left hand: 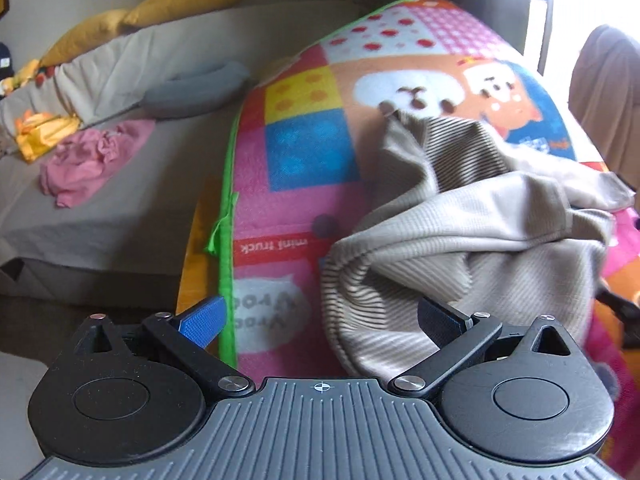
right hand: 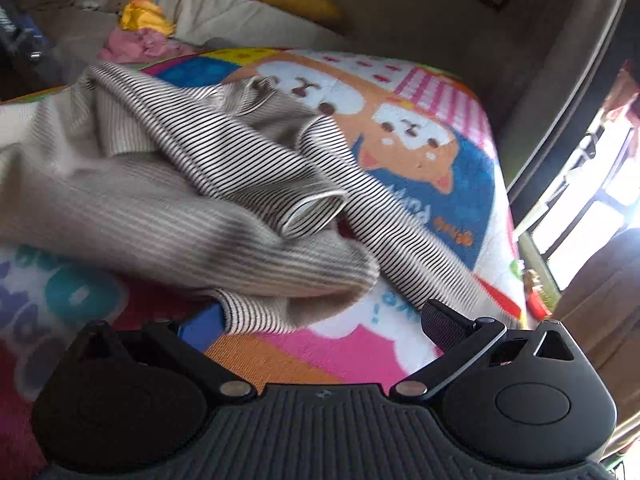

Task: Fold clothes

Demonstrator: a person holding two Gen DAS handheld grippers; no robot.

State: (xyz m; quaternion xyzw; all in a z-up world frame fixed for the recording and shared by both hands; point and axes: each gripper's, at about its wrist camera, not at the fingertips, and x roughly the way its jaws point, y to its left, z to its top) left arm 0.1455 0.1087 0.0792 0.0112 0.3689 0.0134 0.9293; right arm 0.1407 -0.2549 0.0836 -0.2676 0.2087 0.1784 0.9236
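Note:
A beige striped garment (left hand: 460, 248) lies crumpled on a colourful cartoon blanket (left hand: 292, 168). My left gripper (left hand: 320, 320) is open just in front of the garment's near edge, and its right finger overlaps the cloth. In the right wrist view the same striped garment (right hand: 192, 184) is bunched up, with a sleeve opening facing the camera. My right gripper (right hand: 320, 316) is open at the garment's near edge. A fold of cloth drapes over its blue left finger (right hand: 200, 330), while the right finger hangs over bare blanket (right hand: 420, 152).
To the left is a bed with a grey sheet (left hand: 120, 208), a pink crumpled garment (left hand: 88, 160), yellow clothes (left hand: 44, 132) and yellow pillows (left hand: 176, 4). A window (right hand: 592, 208) and a curtain stand to the right. The blanket's green border (left hand: 226, 240) marks its left edge.

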